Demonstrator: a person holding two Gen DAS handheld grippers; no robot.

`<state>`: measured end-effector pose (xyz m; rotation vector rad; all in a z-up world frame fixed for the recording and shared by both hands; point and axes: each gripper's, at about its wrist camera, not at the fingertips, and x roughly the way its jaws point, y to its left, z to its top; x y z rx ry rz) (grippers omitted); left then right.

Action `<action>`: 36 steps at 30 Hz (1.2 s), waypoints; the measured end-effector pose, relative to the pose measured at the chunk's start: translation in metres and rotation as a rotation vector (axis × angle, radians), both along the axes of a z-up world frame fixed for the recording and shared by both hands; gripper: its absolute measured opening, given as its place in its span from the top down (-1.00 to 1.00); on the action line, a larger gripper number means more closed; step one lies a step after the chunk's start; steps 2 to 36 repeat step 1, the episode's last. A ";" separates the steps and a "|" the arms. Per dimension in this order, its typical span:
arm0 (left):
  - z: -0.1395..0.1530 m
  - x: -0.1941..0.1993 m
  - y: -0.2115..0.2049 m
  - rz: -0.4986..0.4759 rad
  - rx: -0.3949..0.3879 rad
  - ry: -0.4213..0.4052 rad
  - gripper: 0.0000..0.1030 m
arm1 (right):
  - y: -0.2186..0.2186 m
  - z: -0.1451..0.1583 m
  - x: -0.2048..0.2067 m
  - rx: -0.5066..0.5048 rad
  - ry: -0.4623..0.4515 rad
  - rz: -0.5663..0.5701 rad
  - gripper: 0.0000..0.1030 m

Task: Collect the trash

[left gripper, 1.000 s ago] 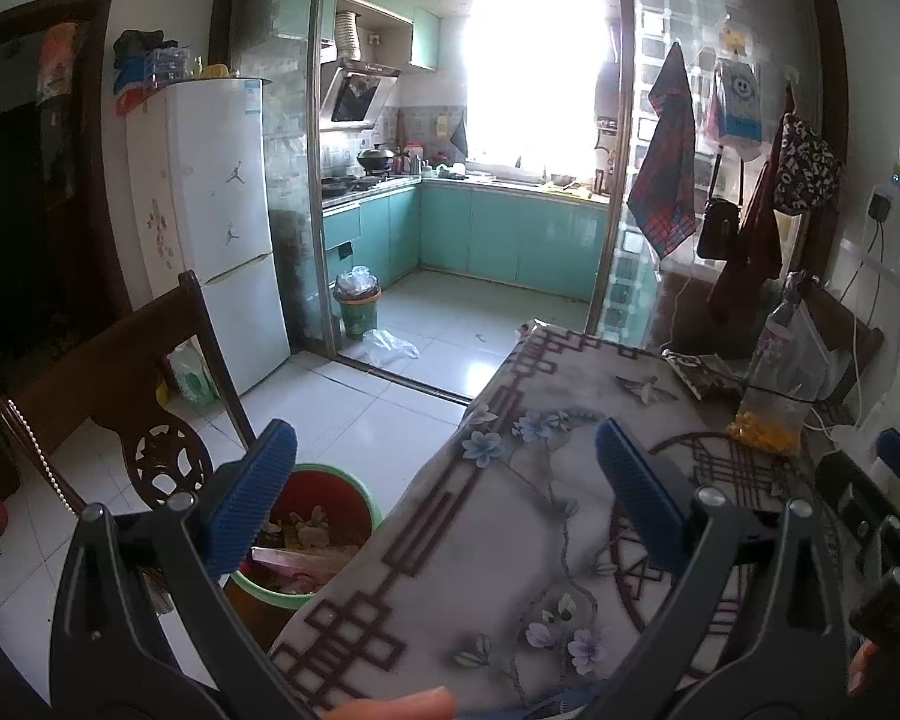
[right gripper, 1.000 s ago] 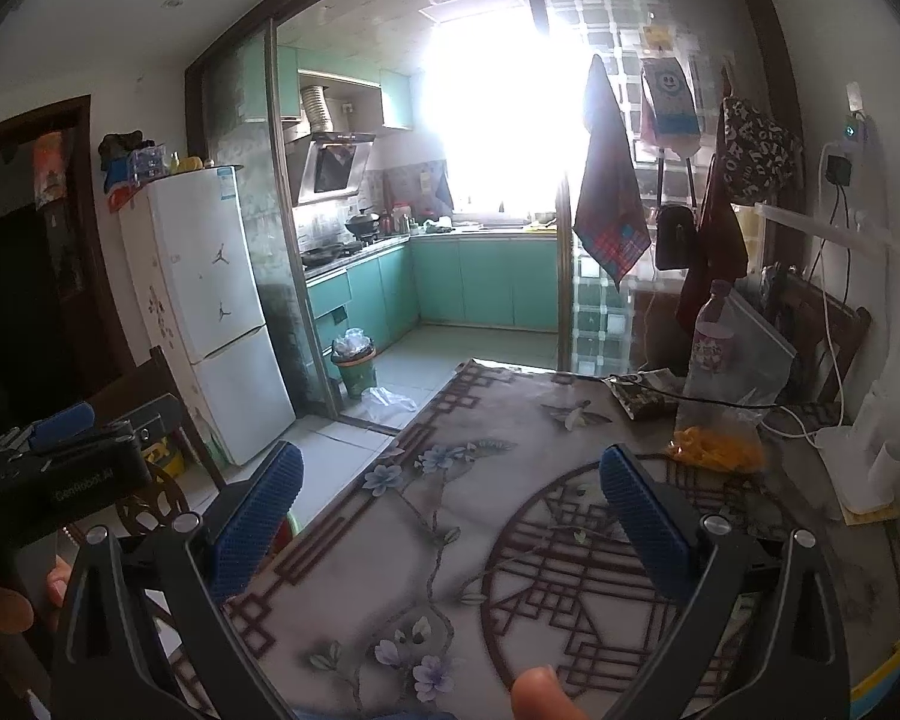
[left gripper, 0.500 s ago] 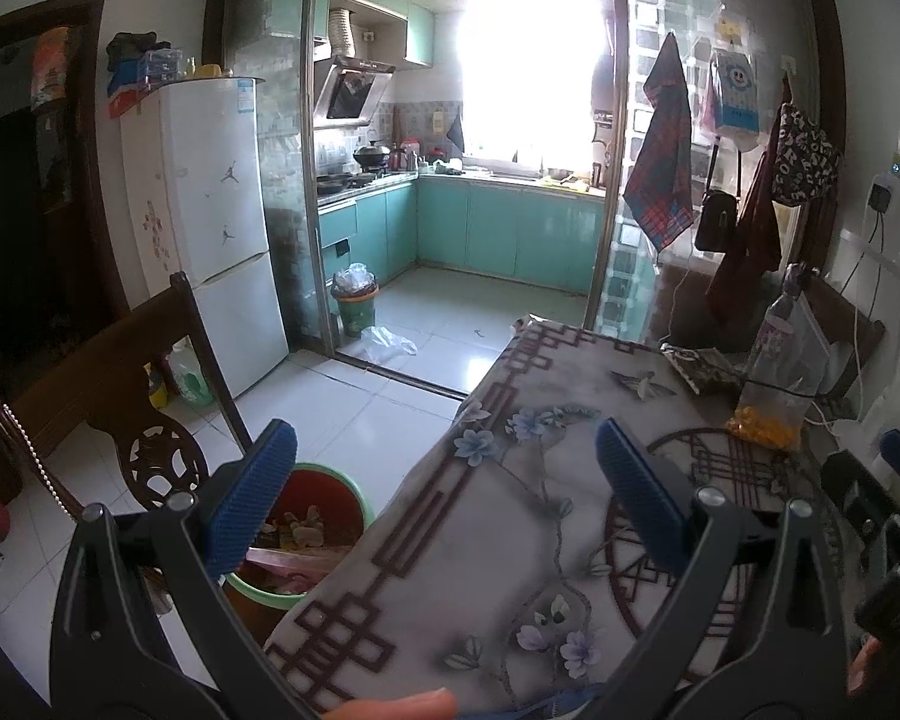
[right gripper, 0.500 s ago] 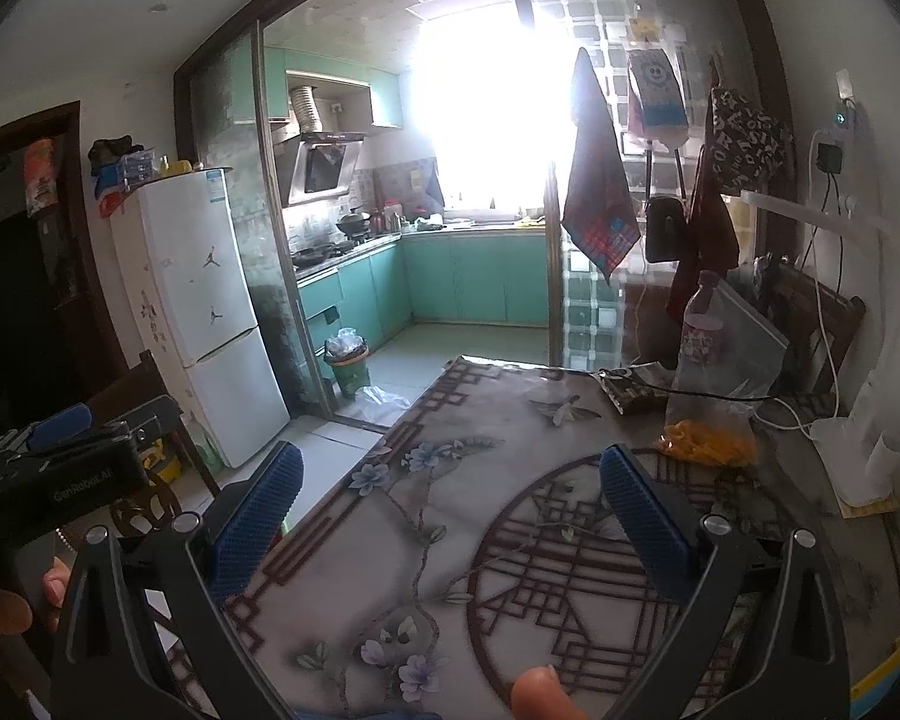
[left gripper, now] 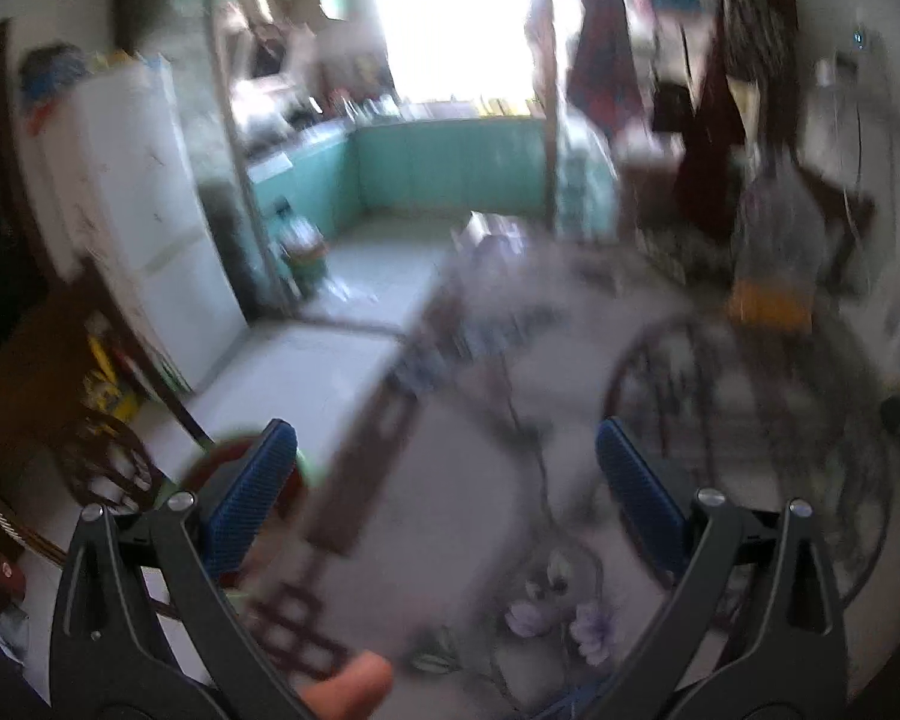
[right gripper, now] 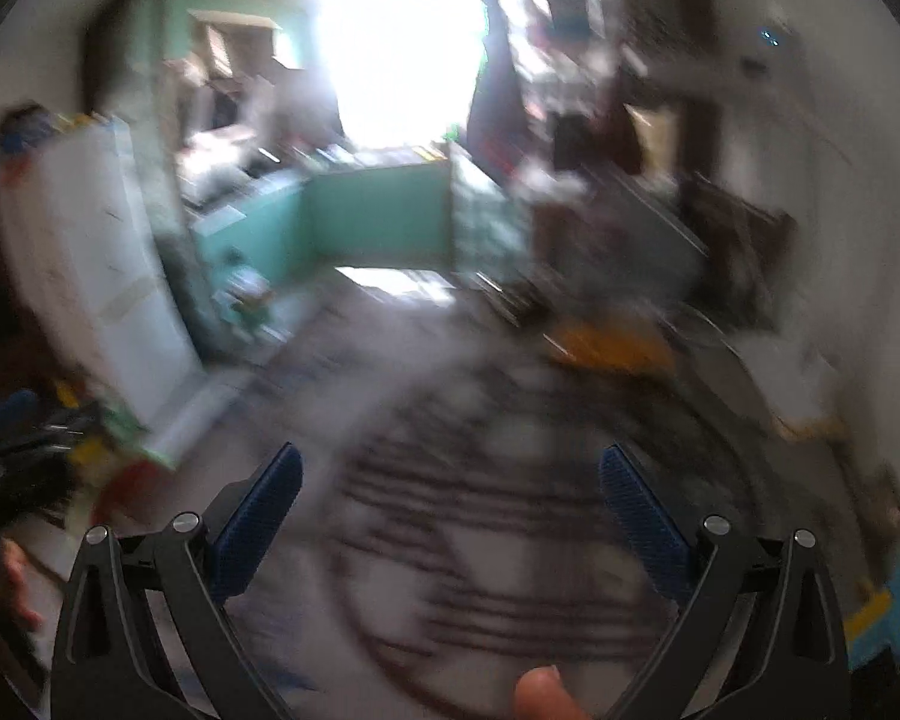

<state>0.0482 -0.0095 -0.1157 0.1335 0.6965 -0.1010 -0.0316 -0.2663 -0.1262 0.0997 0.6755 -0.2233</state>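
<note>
Left claw [left gripper: 447, 468] is wide apart with nothing between its blue pads [left gripper: 249, 495]. It hangs over the near edge of the surface [left gripper: 450, 516], which has a grey cloth with flowers and dark lines. This view is very blurry. Down by the left pad sits a red bin with a green rim [left gripper: 234, 450] on the floor, just beside the surface — the trash inside is too blurry to make out. A yellow thing [left gripper: 768, 303] lies far back on the surface. A white fridge [left gripper: 150, 222] stands at the left. A fingertip [left gripper: 348, 687] pokes in at the bottom.

Right claw [right gripper: 450, 489] is also wide apart and holds nothing. It is over the middle of the surface [right gripper: 510, 432]. This view is even blurrier. A bit of red and green low at the left may be the bin [right gripper: 132, 468] — hard to be sure. A yellow smear [right gripper: 606, 345] lies farther back.
</note>
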 end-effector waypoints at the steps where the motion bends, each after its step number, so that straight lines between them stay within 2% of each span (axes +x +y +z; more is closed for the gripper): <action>1: -0.021 0.008 -0.005 -0.017 -0.005 0.052 -0.91 | -0.021 -0.024 -0.002 -0.001 0.038 -0.038 -0.87; 36: -0.021 0.008 -0.005 -0.017 -0.005 0.052 -0.91 | -0.021 -0.024 -0.002 -0.001 0.038 -0.038 -0.87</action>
